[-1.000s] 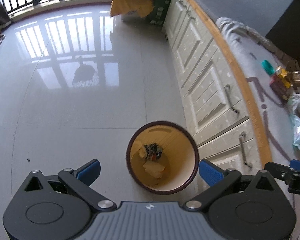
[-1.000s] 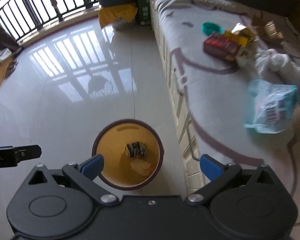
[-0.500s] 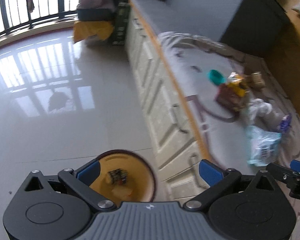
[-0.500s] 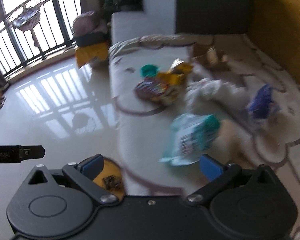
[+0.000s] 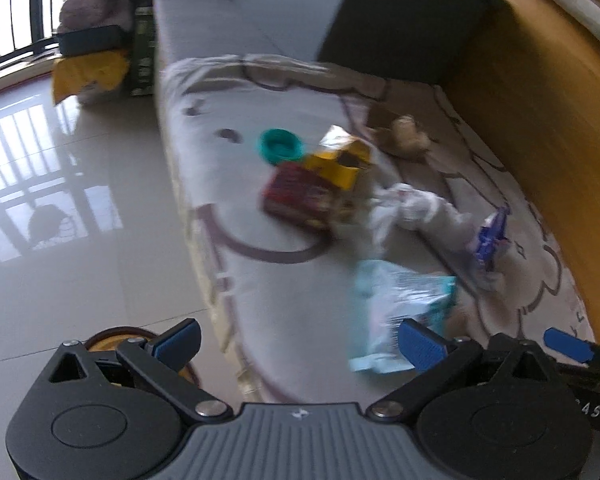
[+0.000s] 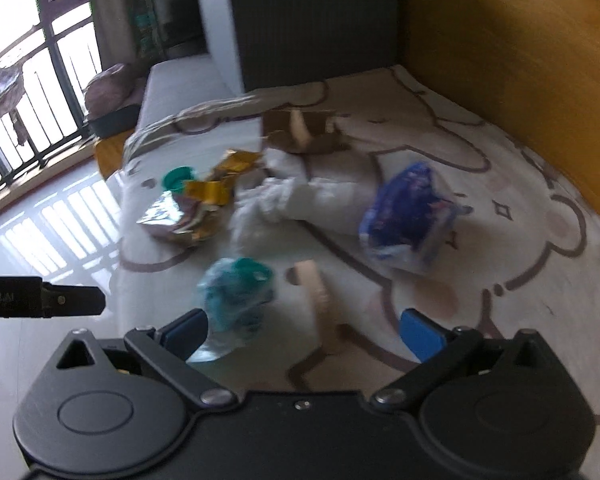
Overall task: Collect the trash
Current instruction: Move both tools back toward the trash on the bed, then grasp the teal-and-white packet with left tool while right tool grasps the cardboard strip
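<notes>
The left gripper (image 5: 298, 340) hangs with its blue-padded fingers (image 5: 420, 345) spread wide and nothing between them, over the near edge of a cloth-covered bench (image 5: 236, 208). Just ahead of its right finger lies a pale blue plastic wrapper (image 5: 396, 312). The rim of the yellow-lined trash bin (image 5: 112, 338) shows on the floor behind its left finger.

The right gripper (image 6: 304, 328) is likewise wide apart and empty, held above the bench (image 6: 480, 240). The same pale blue wrapper (image 6: 232, 296) sits by its left finger, with a tan strip of cardboard (image 6: 320, 300) lying between the fingers further out.

Beyond these, the trash is scattered across the cloth: a blue and white packet (image 6: 408, 216), crumpled white tissue (image 6: 292, 200), a red snack bag (image 5: 300, 196) touching a yellow carton (image 5: 340, 160), a teal lid (image 5: 280, 146) and a brown cardboard piece (image 6: 304, 132) near the back. The pictures are blurred, so finer detail cannot be made out.
</notes>
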### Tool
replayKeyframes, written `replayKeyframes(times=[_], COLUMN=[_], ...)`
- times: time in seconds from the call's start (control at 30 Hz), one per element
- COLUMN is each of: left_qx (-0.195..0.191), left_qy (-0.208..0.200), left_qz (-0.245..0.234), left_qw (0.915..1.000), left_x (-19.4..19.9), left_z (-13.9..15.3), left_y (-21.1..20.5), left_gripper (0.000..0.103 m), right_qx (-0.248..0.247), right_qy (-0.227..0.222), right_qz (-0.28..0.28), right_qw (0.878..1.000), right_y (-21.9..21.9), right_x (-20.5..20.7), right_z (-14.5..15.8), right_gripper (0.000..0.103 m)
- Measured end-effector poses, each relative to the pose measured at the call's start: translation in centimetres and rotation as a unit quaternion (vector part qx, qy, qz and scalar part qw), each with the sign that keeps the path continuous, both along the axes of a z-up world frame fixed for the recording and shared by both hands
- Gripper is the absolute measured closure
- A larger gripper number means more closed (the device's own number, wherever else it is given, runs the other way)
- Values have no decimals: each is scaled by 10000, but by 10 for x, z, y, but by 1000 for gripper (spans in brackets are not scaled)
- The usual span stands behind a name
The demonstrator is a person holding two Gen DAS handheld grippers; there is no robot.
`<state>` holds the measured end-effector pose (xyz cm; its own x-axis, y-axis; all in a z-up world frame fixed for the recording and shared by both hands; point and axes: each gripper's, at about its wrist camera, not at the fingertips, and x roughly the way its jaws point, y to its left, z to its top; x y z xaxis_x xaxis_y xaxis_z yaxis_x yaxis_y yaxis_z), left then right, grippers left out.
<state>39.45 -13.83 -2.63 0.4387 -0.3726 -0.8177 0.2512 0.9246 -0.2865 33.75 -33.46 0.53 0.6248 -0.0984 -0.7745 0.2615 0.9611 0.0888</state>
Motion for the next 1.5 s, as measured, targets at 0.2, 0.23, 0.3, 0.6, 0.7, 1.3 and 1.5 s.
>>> replayKeyframes(times=[0.2,0.23,0.3,0.6,0.7,1.3,1.5], left_qx=[-130,-192,-301,-78,-17,203,374], left_qy=[108,146,185,342,414,886,840], left_qz=[-254,-267,-298,-503,-501,-435,-433], left_qw=[9995,9994,9989,9981,9979,9949,9948], left_x=[9,12,16,22,24,38,37], left_z=[-7,-9,-11,-27,-33,-54,-54], left_y=[-48,-55,-67,-105,-108,-111,-114], left_gripper=[0,0,0,0,0,11,22], right_qx=[-81,-108,-64,58,101,-270,-243], right_qy=[-21,-30,-33,22,19,75,13], right_qz=[88,135,221,678,856,2140,2024], right_qw=[9999,9998,9997,9977,9963,9764,9790], right_y=[-32,-36,-43,-59,-60,-22,-17], right_x=[-2,-2,-2,9,15,44,45], right_z=[-14,-16,-21,-44,-50,-75,-76], right_gripper=[0,0,0,0,4,64,76])
